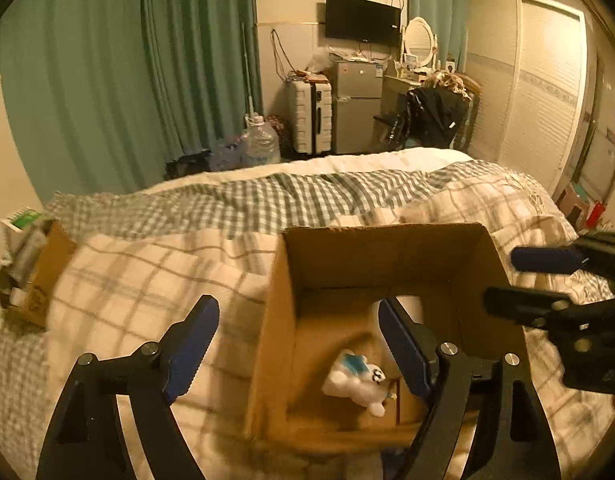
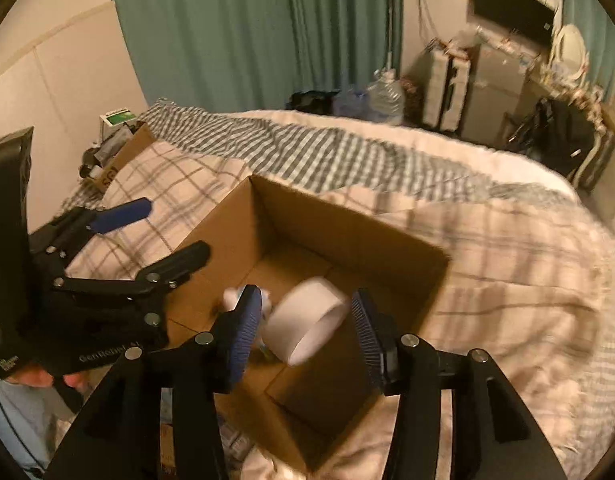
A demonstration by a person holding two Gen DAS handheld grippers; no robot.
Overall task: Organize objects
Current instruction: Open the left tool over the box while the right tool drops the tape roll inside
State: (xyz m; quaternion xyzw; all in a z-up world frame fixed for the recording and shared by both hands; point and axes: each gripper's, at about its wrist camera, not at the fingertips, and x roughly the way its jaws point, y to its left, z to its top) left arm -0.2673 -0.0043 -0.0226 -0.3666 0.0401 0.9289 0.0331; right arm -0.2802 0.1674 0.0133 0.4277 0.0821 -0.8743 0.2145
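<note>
An open cardboard box [image 1: 283, 280] [image 2: 227, 216] stands on the bed. Inside lies a small white and blue plush toy [image 1: 357, 380], partly seen in the right wrist view [image 2: 229, 298]. A white tape roll [image 2: 307, 322] is between my right gripper's open fingers [image 2: 307, 336], over the box, blurred, not clamped. In the left wrist view the roll [image 1: 409, 306] shows behind a finger. My left gripper [image 1: 299, 344] is open and empty, straddling the box's left wall. It shows at the left in the right wrist view [image 2: 167, 232]. The right gripper shows at the right [image 1: 503, 280].
The bed carries a plaid blanket [image 1: 147, 280] and a green checked sheet [image 1: 247, 204]. A second cardboard box [image 1: 39, 276] with clutter sits at the bed's far left. Beyond the bed are green curtains, a water jug [image 1: 261, 142], a suitcase, a small fridge and a wardrobe.
</note>
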